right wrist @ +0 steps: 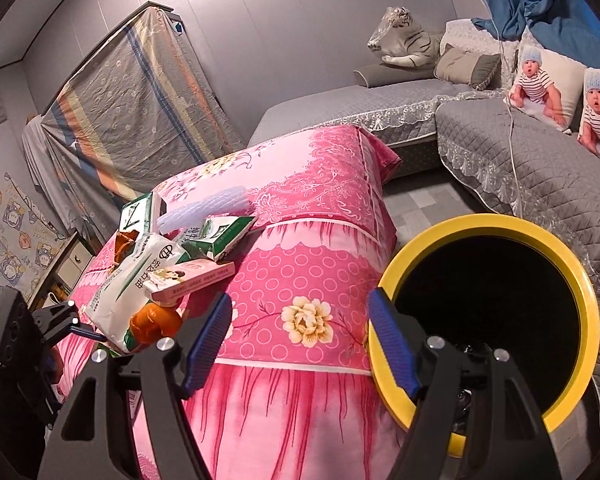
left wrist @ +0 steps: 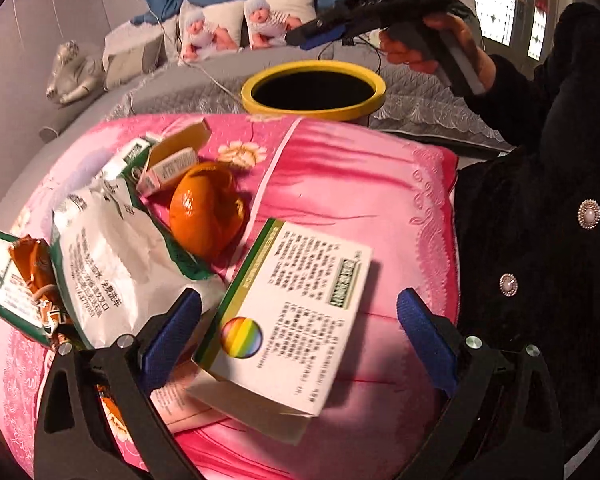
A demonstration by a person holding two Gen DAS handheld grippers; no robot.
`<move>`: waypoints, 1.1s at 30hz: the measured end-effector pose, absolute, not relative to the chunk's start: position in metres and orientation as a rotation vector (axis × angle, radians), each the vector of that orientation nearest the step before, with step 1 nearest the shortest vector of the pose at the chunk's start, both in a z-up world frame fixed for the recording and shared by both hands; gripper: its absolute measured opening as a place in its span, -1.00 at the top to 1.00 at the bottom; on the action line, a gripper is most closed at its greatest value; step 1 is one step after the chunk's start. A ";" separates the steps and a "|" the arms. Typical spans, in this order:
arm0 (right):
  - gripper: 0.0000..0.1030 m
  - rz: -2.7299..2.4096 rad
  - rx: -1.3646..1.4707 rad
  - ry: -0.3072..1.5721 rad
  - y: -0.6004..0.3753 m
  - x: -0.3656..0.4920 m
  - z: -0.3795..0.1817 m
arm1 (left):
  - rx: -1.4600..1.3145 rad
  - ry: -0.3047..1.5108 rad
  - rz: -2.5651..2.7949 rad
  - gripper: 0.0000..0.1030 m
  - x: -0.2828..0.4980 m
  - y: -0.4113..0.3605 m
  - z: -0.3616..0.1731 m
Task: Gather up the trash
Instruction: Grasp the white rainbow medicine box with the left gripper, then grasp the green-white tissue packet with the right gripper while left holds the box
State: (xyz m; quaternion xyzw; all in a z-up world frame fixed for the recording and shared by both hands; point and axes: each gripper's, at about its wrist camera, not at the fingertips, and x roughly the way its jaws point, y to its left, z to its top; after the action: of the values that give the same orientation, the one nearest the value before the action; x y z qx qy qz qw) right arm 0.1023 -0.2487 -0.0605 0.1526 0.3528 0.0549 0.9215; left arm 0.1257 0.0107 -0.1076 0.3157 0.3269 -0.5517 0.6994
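Note:
Trash lies on a pink floral cloth: a white and green printed box, an orange peel, a white bag, small cartons. My left gripper is open, its blue pads either side of the printed box, not closed on it. My right gripper is open and empty, held above the edge of the yellow-rimmed bin. It also shows in the left wrist view, above the bin. The trash pile shows in the right wrist view.
A grey quilted sofa with baby-print cushions and a toy tiger stands behind the bin. A white cable hangs over it. A draped cloth leans on the wall. The person's black sleeve is at right.

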 end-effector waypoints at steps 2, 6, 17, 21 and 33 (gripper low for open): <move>-0.31 0.116 0.316 0.729 -0.249 0.103 -0.062 | 0.707 0.746 -1.246 -0.82 0.128 0.010 -0.110; -0.31 0.121 0.317 0.731 -0.248 0.104 -0.063 | 0.746 0.783 -1.231 -0.55 0.133 0.005 -0.116; -0.31 0.139 0.313 0.714 -0.243 0.099 -0.055 | 0.786 0.775 -1.160 -0.37 0.122 0.003 -0.118; -0.31 0.170 0.300 0.703 -0.238 0.096 -0.048 | 0.664 0.688 -1.126 -0.36 0.111 0.026 -0.090; -0.31 0.317 0.259 0.748 -0.193 0.116 -0.042 | 0.149 0.409 -0.603 -0.37 0.070 0.132 -0.027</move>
State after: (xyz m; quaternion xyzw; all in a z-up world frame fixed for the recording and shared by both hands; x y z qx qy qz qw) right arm 0.1160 -0.1932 -0.0421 0.1258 0.3626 0.1536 0.9105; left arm 0.0698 0.1320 -0.0272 0.0730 0.1997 -0.2947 0.9316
